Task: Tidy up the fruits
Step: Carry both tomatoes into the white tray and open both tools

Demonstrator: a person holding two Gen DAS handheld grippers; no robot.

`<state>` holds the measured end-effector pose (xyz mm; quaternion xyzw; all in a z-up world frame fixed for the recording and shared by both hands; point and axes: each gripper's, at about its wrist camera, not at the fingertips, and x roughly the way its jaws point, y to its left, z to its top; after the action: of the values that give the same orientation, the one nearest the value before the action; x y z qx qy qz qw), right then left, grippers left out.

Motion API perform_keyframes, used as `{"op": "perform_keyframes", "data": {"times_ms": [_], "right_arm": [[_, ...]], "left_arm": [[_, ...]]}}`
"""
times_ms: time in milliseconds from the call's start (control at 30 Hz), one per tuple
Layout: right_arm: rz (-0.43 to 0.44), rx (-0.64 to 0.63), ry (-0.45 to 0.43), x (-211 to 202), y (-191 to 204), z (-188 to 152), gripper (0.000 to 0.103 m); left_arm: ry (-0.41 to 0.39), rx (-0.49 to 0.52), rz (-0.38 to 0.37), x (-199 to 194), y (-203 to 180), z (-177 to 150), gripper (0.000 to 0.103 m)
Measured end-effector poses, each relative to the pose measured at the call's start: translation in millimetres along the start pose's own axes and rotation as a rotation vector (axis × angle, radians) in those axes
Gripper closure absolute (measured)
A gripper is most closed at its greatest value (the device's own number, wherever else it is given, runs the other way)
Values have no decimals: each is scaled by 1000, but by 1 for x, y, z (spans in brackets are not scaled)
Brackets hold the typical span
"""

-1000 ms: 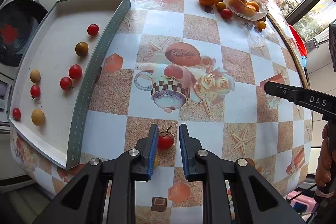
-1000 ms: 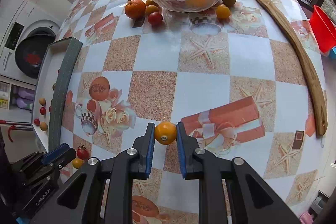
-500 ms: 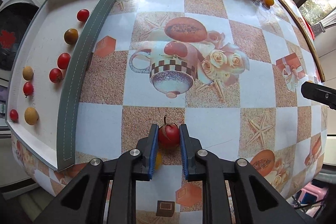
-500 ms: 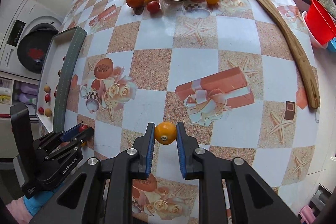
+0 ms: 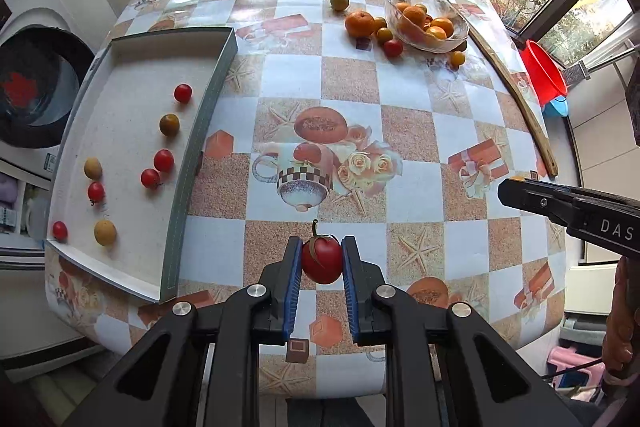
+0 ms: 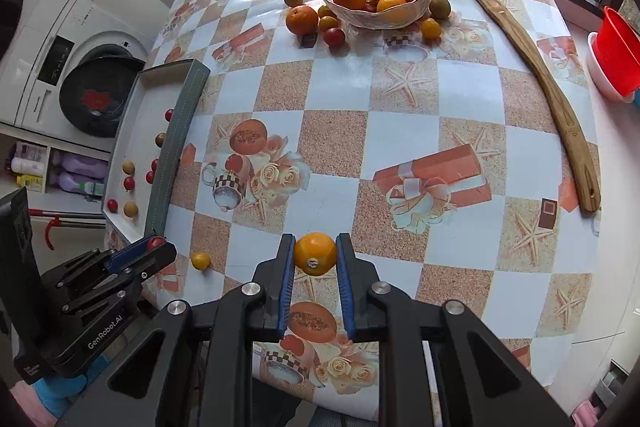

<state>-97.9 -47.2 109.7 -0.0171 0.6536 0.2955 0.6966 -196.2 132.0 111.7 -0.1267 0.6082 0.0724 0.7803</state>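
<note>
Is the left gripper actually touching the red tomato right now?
Touching. The left wrist view shows the left gripper with both blue pads pressed against the red tomato.

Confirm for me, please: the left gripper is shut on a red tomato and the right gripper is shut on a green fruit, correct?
Not quite. The left gripper is shut on the red tomato, but the fruit in the right gripper is orange, not green. The right wrist view shows it held between the blue pads.
</note>
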Motion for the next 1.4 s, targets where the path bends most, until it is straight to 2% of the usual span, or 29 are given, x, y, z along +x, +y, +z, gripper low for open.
{"op": "perform_keyframes", "data": {"times_ms": [333,633,867,1067,1300,1400], "right_arm": [[32,-16,-15,-16,15,4,81],[38,-1,-46,-16,44,10,81],[1,50,-70,0,83,20,81],[-40,119,-101,25,136,36,81],[-39,173,-83,63,198,60,81],[-51,154,-70,79,219,72,81]], "left_arm": [[-88,-6,42,-57,16,8,82],[-134,-35,67,-73,64,20,82],[-123,28,27,-57,118,44,82],[-87,126,-19,-31,170,68,82],[-38,196,-29,5,217,90,82],[-29,199,-35,18,231,98,82]]}}
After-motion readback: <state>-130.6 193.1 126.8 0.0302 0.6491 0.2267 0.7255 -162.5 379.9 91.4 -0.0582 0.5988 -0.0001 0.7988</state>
